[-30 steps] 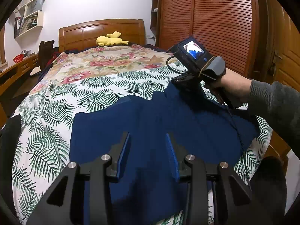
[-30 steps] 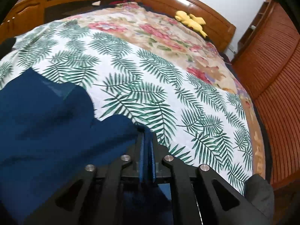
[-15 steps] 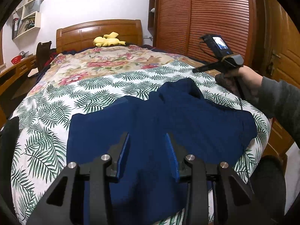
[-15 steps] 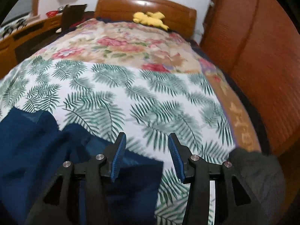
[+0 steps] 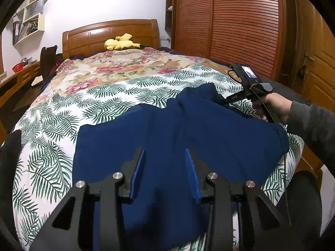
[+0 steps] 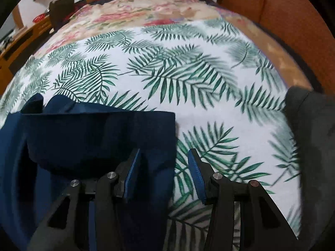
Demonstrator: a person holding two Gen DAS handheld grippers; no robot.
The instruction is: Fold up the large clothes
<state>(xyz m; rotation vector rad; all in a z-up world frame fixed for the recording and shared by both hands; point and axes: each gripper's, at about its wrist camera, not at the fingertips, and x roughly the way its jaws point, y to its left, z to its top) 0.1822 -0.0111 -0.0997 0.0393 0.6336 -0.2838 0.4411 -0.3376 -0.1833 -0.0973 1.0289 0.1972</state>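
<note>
Both sets of fingers are spread apart and gripping nothing: left gripper hovers over the navy garment spread on the bed, right gripper straddles its folded edge. Looks soft, light, floppy; I'd pinch corners or hems. Tiny print on the right gripper's arm, unreadable.

One blue garment, two tools, one yellow plush

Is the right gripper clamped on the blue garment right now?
No: in the right wrist view the right gripper is open, jaws spread apart over the edge of the blue garment with nothing pinched between them.
</note>
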